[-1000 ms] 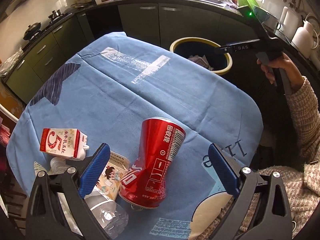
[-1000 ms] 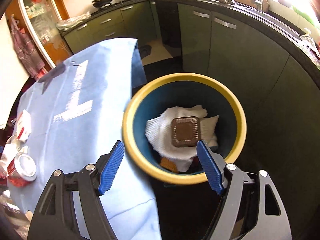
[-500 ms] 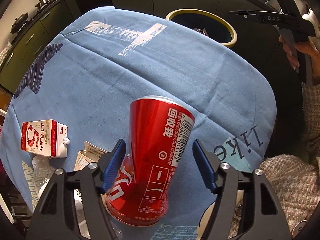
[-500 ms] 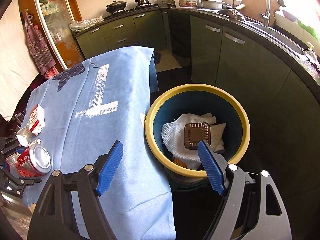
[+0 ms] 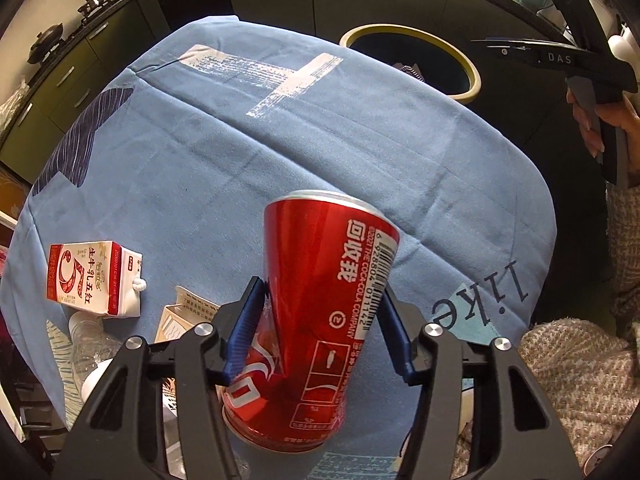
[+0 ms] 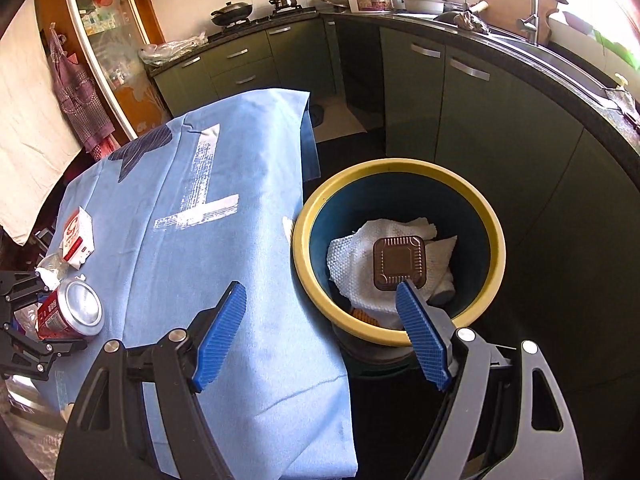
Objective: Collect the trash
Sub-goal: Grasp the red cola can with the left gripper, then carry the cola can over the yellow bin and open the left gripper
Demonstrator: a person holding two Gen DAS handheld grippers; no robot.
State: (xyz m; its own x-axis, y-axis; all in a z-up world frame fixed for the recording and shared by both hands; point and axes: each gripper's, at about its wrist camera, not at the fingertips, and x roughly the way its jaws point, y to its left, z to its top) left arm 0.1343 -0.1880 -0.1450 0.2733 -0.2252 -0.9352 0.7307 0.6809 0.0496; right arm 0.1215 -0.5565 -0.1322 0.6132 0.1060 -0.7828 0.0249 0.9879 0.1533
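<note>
A dented red cola can lies on the blue tablecloth. My left gripper is shut on the can, its blue pads pressed against both sides. The can also shows in the right wrist view, held by the left gripper. My right gripper is open and empty, at the table edge beside the yellow-rimmed trash bin. The bin holds white paper and a brown square tray. The bin also shows at the back right in the left wrist view.
A red-and-white milk carton, a small paper carton and a crushed clear plastic bottle lie left of the can. Dark green kitchen cabinets and a counter stand behind the bin. The right hand-held gripper shows at right.
My left gripper moved forward around the can and closed on it. My right gripper drew back and up from over the bin toward the table edge, still open.
</note>
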